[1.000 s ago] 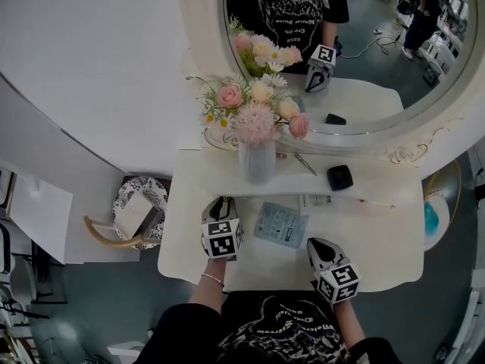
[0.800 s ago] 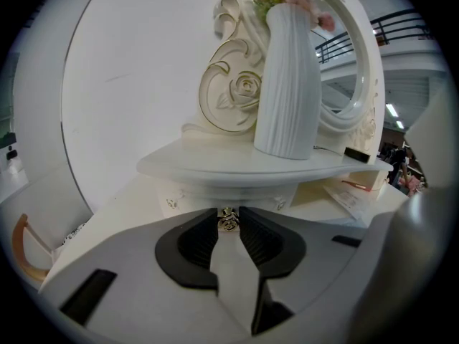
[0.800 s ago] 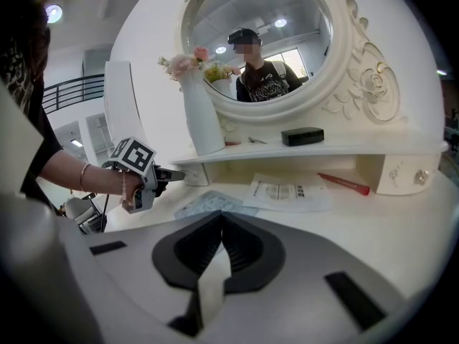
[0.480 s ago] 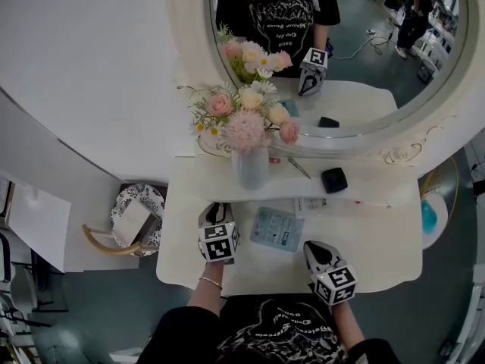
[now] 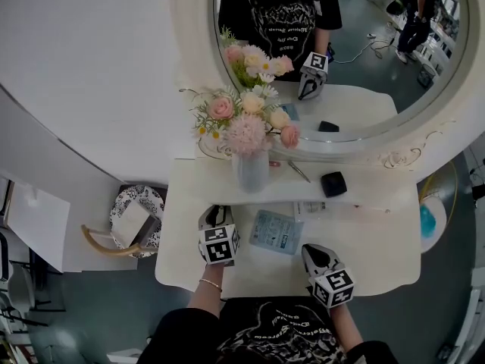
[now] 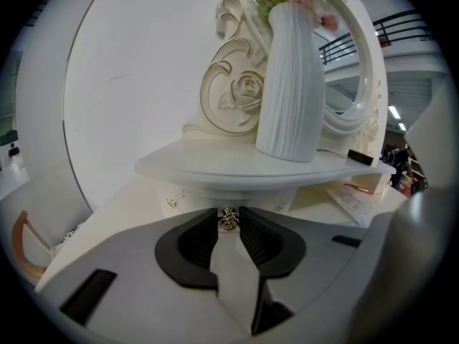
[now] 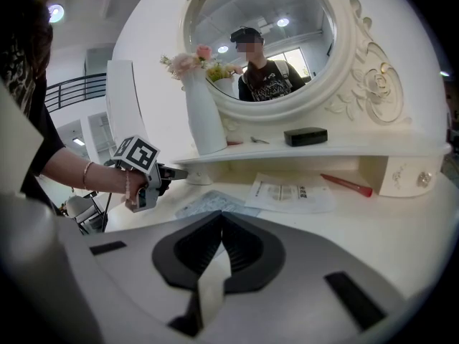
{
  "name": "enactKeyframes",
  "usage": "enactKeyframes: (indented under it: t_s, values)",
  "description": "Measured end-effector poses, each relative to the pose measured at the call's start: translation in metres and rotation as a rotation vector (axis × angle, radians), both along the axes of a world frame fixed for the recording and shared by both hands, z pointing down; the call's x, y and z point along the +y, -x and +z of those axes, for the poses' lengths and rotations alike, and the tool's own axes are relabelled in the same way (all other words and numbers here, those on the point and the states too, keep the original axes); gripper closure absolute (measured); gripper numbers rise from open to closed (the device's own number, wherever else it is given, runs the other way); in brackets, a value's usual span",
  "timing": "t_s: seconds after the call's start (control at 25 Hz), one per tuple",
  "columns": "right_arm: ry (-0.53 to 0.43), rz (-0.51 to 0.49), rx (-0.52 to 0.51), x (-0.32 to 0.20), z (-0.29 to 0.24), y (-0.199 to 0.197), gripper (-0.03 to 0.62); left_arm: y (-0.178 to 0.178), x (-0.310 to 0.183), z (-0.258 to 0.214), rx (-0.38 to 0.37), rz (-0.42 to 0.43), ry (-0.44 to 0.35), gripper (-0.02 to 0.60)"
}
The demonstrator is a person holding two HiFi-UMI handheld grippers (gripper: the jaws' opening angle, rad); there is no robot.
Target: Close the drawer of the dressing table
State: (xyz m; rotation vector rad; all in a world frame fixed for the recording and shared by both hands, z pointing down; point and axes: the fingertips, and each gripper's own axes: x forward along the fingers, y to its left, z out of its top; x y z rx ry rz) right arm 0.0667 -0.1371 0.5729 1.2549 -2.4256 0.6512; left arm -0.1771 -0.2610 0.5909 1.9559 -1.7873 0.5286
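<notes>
Fingers [image 6: 197, 244] of the left gripper [image 6: 228, 212] pinch the knob [image 6: 228, 221] below the vase [image 6: 290, 77].

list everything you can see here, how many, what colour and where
dressing table: one, white, centre
mirror: one, oval, carved white frame, above the shelf
vase: one, white ribbed, shelf's left end
flowers: one bunch, pink and cream, in the vase
compact case: one, black, on the shelf right of the vase
small metal tool: one, silver, on the shelf between vase and case
packet: one, pale blue, tabletop between the grippers
leaflet: one, white, under the shelf
red stick: one, tabletop, right of the leaflet
drawer knob: one, metal, under the shelf
left gripper: grey, jaws closed on the drawer knob
right gripper: grey, jaws together, empty, over the tabletop
</notes>
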Motion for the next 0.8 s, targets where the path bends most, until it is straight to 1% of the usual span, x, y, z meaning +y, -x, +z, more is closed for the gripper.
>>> enactKeyframes:
  t_s: [0.28,0.36,0.4,0.48,0.52,0.68,0.8]
  values:
    - [-0.002,0.0,-0.001,-0.001,-0.001,0.0,0.583,0.0,0.0,0.0,0.004,-0.006,-0.011,0.477]
    - [-0.005,0.0,-0.005,0.0,-0.001,0.0,0.583,0.0,0.0,0.0,0.018,-0.011,-0.017,0.476]
    - [-0.006,0.0,-0.006,0.0,-0.001,0.0,0.583,0.0,0.0,-0.001,0.033,-0.015,-0.02,0.469]
    - [-0.004,-0.002,-0.008,0.0,-0.001,0.0,0.582,0.001,0.003,-0.001,0.065,-0.018,-0.02,0.418]
    - [-0.003,-0.003,-0.007,-0.001,-0.001,0.0,0.582,0.001,0.005,0.0,0.078,-0.019,-0.016,0.407]
    - [0.002,-0.007,-0.008,-0.001,0.0,0.002,0.582,0.003,0.019,0.006,0.096,-0.016,0.007,0.399]
    - [0.003,-0.008,-0.007,-0.001,0.0,0.001,0.582,0.0,0.032,0.007,0.1,0.003,0.011,0.399]
